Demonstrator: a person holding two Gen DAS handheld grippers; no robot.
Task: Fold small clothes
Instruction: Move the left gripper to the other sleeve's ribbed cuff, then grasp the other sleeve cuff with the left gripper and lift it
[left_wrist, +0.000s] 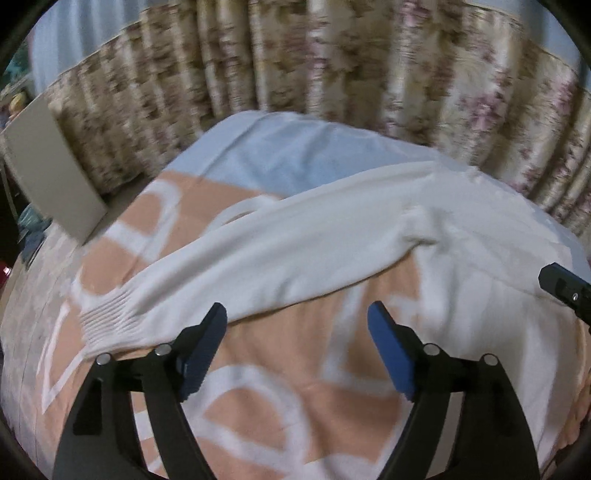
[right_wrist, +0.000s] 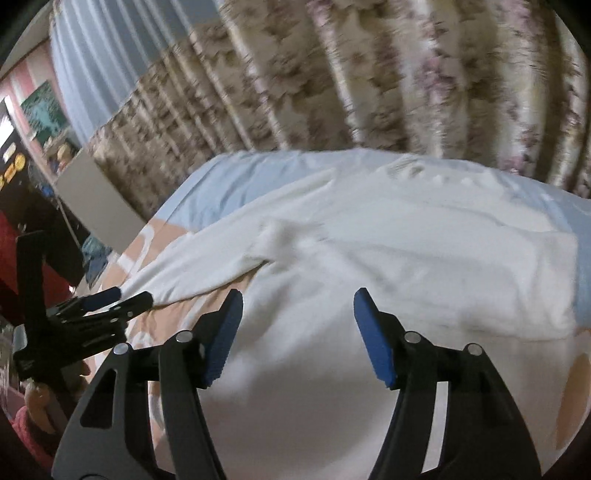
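Observation:
A white knit sweater (left_wrist: 332, 236) lies spread on the bed, one long sleeve with a ribbed cuff (left_wrist: 107, 321) stretched out to the left. My left gripper (left_wrist: 297, 314) is open and empty, hovering just in front of that sleeve. My right gripper (right_wrist: 297, 299) is open and empty above the sweater's body (right_wrist: 388, 251), near the armpit fold. The left gripper also shows at the left of the right wrist view (right_wrist: 118, 297), by the sleeve end. The tip of the right gripper shows at the right edge of the left wrist view (left_wrist: 561, 284).
The bed has a peach blanket with white shapes (left_wrist: 280, 369) and a light blue sheet (left_wrist: 280, 147) at the far end. Floral curtains (left_wrist: 332, 66) hang behind the bed. A grey board (left_wrist: 51, 173) leans at the left. Dark furniture (right_wrist: 29, 206) stands at far left.

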